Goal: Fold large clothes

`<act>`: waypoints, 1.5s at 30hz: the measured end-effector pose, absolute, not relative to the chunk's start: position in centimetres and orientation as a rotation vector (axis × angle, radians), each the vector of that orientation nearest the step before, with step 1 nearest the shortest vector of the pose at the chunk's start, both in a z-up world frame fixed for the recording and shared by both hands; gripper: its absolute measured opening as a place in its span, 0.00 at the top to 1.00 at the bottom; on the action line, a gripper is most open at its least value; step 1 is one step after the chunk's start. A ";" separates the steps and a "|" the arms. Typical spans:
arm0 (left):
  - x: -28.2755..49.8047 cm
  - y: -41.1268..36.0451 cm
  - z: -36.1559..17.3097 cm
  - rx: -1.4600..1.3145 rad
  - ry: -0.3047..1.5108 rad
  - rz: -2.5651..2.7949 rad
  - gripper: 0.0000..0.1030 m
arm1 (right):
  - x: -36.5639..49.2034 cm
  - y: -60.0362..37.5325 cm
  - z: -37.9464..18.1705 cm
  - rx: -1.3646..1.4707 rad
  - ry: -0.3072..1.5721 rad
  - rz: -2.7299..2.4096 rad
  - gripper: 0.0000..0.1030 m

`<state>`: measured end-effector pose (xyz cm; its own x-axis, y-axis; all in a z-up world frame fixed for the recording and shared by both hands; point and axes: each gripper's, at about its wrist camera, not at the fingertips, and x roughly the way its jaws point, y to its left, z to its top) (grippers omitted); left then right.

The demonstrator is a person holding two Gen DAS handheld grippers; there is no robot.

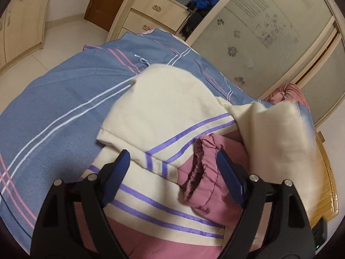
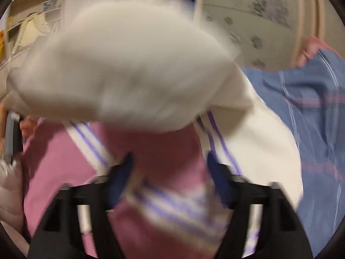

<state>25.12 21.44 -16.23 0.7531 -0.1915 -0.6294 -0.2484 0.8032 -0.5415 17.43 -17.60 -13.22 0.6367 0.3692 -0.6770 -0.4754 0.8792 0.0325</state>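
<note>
A cream and pink garment with purple stripes lies crumpled on the blue striped bedsheet. My left gripper is open just above it, with a pink elastic cuff between the fingers. In the right wrist view, which is motion-blurred, the same garment fills the frame and a cream fold bulges up in front. My right gripper is open over the pink part of the garment.
A wardrobe with drawers and a frosted sliding door stands beyond the bed. Tiled floor lies to the left. The bedsheet extends to the right in the right wrist view. A pink cloth lies by the door.
</note>
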 end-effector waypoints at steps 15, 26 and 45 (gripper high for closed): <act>24.2 16.8 -14.7 -0.471 0.708 -0.056 0.19 | 24.5 -11.3 -10.8 0.068 0.780 0.619 0.48; 25.6 15.5 -16.0 -0.468 0.743 -0.116 0.18 | 25.0 -10.5 -13.0 0.081 0.903 0.657 0.47; 28.5 10.3 -20.2 -0.344 0.930 -0.219 0.42 | 43.8 -3.4 -14.9 -0.055 0.900 0.357 0.58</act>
<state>28.54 10.29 -20.18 0.5818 -0.3301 -0.7434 0.0368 0.9237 -0.3814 43.76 -3.42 -14.93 0.5670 0.2809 -0.7744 -0.3265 0.9397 0.1018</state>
